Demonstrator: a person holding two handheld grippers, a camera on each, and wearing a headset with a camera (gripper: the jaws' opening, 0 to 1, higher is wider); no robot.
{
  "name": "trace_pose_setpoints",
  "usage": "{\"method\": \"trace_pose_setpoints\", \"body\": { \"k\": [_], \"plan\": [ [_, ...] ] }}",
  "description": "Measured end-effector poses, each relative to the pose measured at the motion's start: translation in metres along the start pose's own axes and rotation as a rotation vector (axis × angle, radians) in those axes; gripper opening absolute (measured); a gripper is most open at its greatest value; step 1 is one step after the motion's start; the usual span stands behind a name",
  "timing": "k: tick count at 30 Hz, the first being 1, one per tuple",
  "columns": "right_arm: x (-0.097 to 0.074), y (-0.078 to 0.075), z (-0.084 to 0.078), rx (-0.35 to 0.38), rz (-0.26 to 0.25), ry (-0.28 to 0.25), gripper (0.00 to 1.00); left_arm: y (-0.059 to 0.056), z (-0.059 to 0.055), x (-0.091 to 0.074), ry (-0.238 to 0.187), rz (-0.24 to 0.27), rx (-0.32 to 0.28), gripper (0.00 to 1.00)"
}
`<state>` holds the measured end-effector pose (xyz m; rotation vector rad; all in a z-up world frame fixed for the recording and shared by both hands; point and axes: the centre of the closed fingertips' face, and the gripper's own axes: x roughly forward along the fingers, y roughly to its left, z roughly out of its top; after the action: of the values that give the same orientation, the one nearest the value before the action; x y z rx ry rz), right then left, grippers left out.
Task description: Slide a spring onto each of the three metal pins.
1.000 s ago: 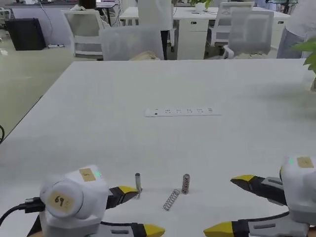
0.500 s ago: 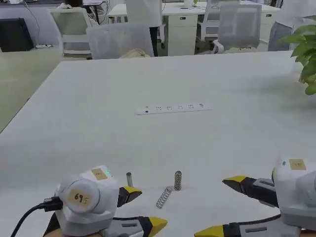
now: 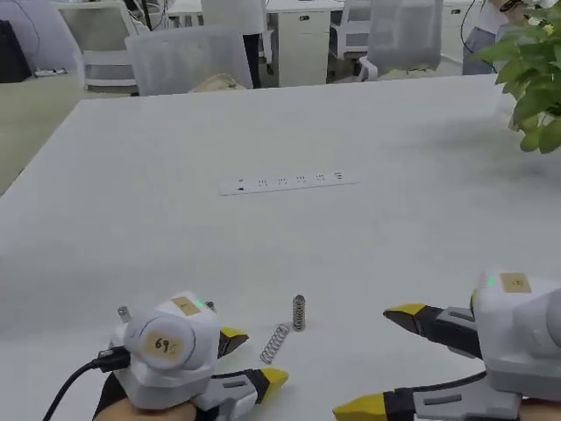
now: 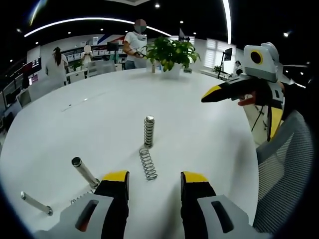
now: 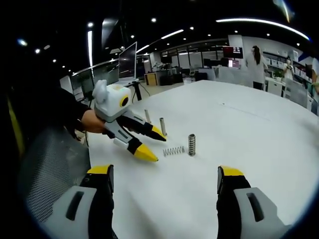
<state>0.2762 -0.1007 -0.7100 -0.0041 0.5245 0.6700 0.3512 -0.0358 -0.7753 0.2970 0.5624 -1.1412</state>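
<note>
Head view: my left gripper (image 3: 256, 357) at 7 o'clock and right gripper (image 3: 375, 360) at 5 o'clock both gape empty, the loose grey coil spring (image 3: 274, 343) lying on the white table (image 3: 263, 246) between them, beside the upright spring-clad metal pin (image 3: 299, 313). Left gripper view: that spring sits just past my parted jaws, a bare metal pin (image 4: 84, 172) at 9 o'clock of them. Right gripper view: wide-open jaws, spring at 12 o'clock from them

Pins: 3 showing on bench (image 3: 394, 219): bare pin (image 4: 83, 171), 2nd bare pin (image 4: 36, 203), pin w/ spring (image 4: 148, 130).
Springs: 2 showing clearly: 1 sitting on a pin, loose spring (image 4: 147, 163) lying flat. Poss. 3rd by left jaw, can't tell.
Tongs: 2 prs: left tongs (image 3: 256, 356), right tongs (image 3: 370, 360).
Pwr strip (image 3: 287, 182): 1 lying.
Plant (image 3: 533, 79): 1 showing.
</note>
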Motion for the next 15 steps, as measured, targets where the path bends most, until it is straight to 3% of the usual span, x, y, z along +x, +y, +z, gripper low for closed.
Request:
{"method": "trace_pose_setpoints", "body": {
  "k": [7,15],
  "plan": [
    [0.001,0.000,-0.004,0.008,-0.001,0.008,0.84,0.006,-0.003,0.006,0.006,0.021,-0.006,0.29],
    [0.001,-0.001,-0.008,0.015,0.001,0.016,0.83,0.006,-0.004,0.013,0.008,0.029,-0.005,0.24]
  ]
}}
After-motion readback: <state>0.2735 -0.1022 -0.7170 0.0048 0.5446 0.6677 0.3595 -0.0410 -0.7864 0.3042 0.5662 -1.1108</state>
